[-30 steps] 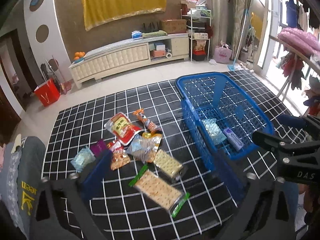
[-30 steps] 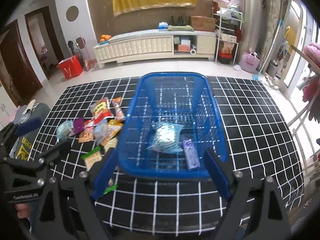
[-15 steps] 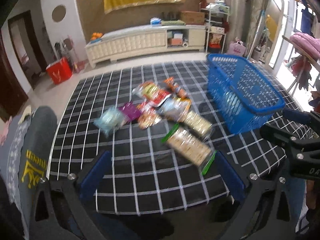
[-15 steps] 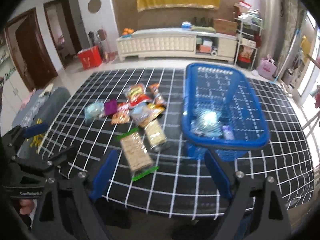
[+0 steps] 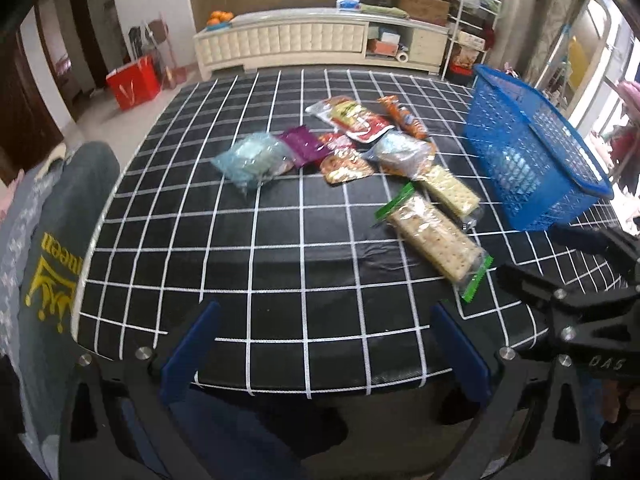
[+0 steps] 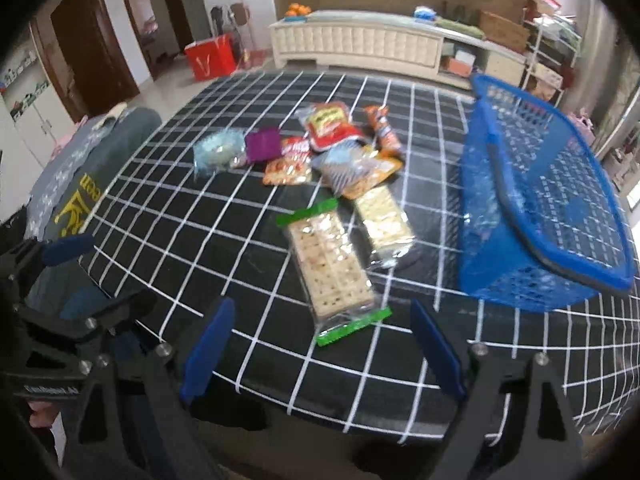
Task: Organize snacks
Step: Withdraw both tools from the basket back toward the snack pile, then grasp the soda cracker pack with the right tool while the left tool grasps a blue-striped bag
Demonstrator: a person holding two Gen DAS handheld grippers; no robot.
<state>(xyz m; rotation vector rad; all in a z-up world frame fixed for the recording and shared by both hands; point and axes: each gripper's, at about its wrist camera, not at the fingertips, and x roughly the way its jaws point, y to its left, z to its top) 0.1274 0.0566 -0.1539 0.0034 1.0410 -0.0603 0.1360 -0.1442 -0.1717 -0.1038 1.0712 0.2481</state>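
Right wrist view, nearest first: the right tongs [image 6: 320, 344] stand spread wide with nothing between the blue pads, poised above the near edge of the table [image 6: 224, 248] and aimed at the long cracker pack [image 6: 330, 264] with green end seals. In the left wrist view the left tongs [image 5: 324, 344] are likewise released and empty, over bare checked cloth. The risk starts here: that cracker pack is flat and slick, so a pinch across its width may slide off or crush the biscuits, and a pinch on a green seal could let it swing and drop short of the basket. Just beyond lies a second cracker pack [image 6: 384, 220], whose far end touches the heap, so a careless reach could drag both. Farther on, the loose heap of snack bags [image 6: 340, 152] overlaps; lifting one may pull its neighbours toward the table edge. The pale blue bag [image 6: 218, 152] sits at the left end, just beside the purple one. The blue basket [image 6: 560, 276] stands to the right, well apart from the heap, and seems to hold a pale packet, though blur makes that unsure. Its light mesh could tip or skid if a tong knocks its rim.
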